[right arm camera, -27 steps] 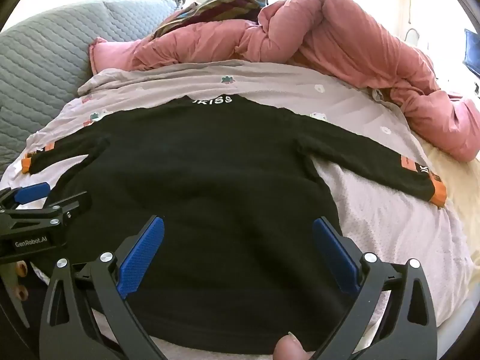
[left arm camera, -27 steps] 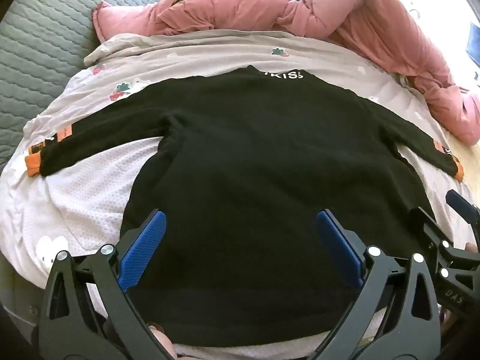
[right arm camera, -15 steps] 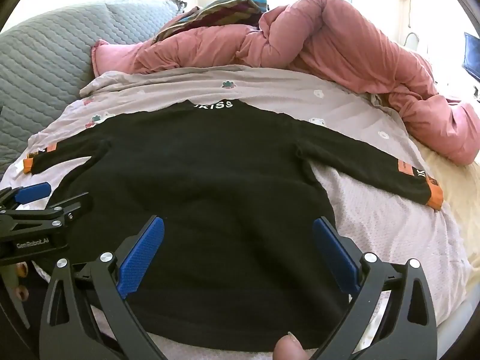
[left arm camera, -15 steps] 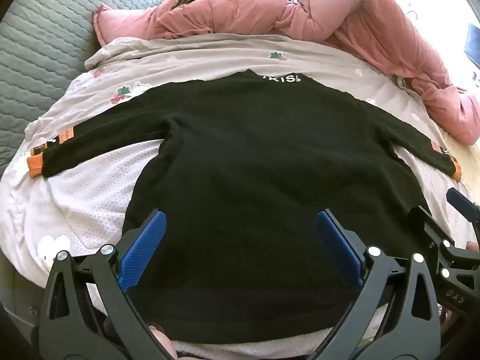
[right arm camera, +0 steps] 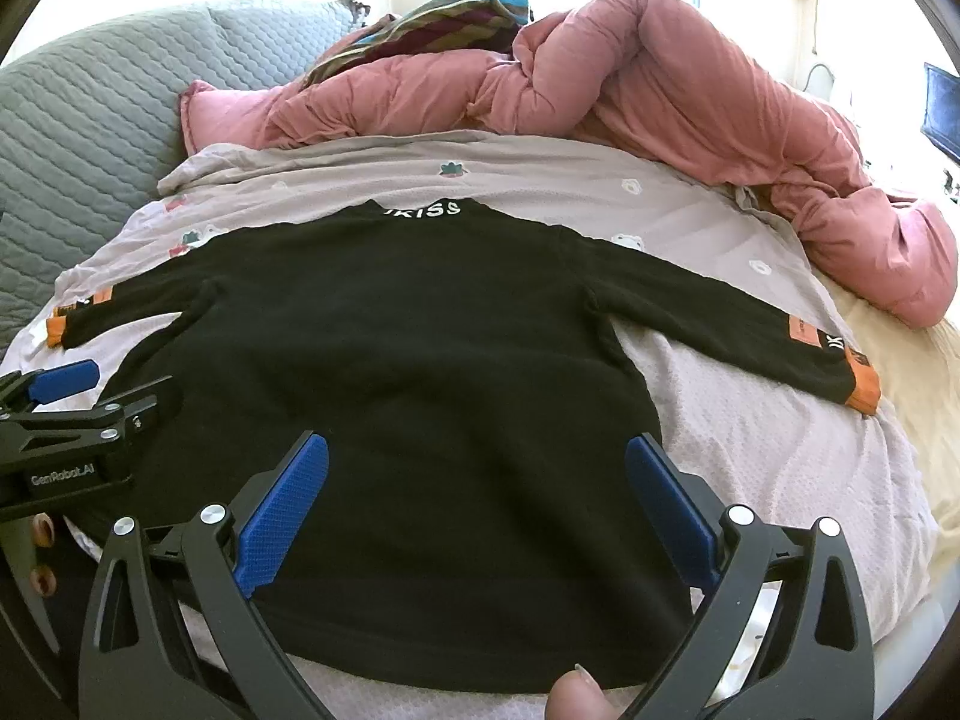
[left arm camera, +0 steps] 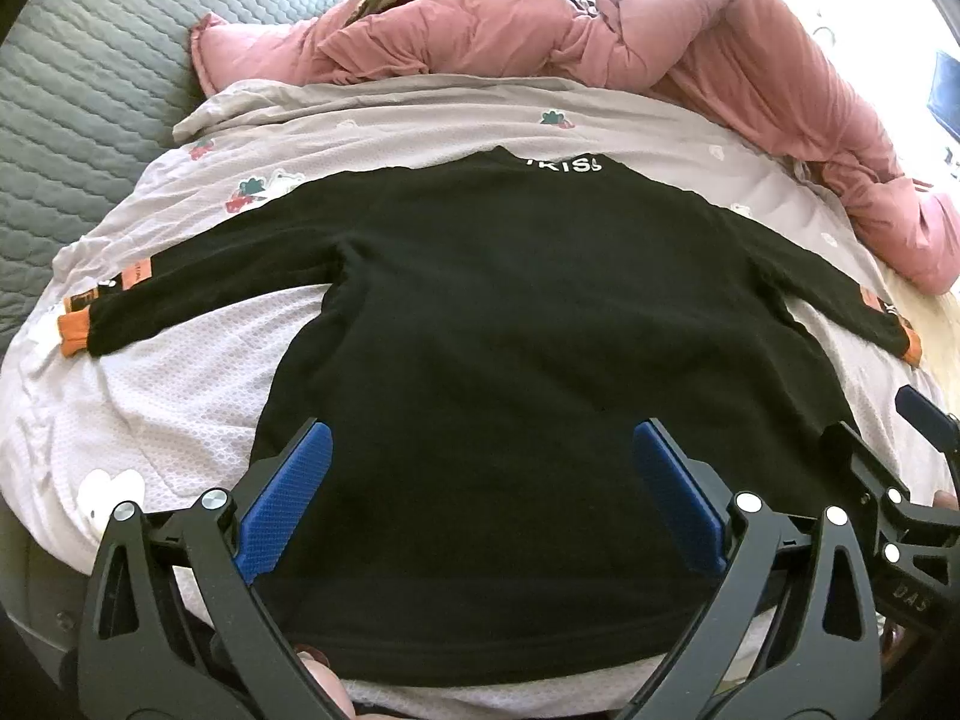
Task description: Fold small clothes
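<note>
Black fleece long-sleeved top (left arm camera: pixel 516 360) with orange cuffs lies flat, centre frame, on the pale floral bedsheet (left arm camera: pixel 420 120), collar toward the top, hem at the bottom edge. Left gripper (left arm camera: pixel 480 498) and right gripper (right arm camera: pixel 474 504) both hang spread wide, holding nothing, above the hem. Sleeves run left-right; left cuff (left arm camera: pixel 75 330) lies nearer the left gripper.

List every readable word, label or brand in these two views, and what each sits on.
"KISS": white letters on the black sweater's collar; a character before the K is unclear.
"GenRobot.AI": left gripper's body.
"DAS": right gripper's body.
"IX": right sleeve, near the cuff.
Orange sleeve patches: print too small to read.
</note>
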A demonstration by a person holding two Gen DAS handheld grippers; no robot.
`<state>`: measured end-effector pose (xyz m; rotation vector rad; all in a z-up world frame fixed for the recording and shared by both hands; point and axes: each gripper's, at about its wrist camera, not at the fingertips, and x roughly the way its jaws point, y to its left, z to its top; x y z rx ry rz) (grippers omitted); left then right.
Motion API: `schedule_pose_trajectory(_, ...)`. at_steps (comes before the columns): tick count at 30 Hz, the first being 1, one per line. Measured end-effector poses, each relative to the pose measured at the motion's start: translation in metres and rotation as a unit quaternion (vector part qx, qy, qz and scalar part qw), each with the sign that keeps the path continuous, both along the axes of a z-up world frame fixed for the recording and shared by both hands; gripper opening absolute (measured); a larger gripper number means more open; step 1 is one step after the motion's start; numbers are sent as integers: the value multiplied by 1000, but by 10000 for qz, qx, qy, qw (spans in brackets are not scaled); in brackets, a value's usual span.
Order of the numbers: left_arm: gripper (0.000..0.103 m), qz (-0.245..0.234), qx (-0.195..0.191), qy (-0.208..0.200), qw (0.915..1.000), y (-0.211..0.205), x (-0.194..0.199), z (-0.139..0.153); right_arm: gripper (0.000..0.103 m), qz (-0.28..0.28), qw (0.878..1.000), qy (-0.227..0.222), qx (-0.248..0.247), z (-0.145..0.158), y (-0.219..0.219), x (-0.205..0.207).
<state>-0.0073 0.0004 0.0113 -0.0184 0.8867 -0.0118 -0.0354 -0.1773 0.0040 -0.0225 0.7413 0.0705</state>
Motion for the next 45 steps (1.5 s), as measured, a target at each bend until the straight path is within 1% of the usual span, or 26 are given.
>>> schedule_pose_trajectory(23,94,48,46,-96,9999,4,-4,3,99,20,10000,18,15,0,-3,-4)
schedule_pose_trajectory(45,94,72,37,-12,10000,7,-3,-2,99,-5,10000,26,45,-1,-7,0)
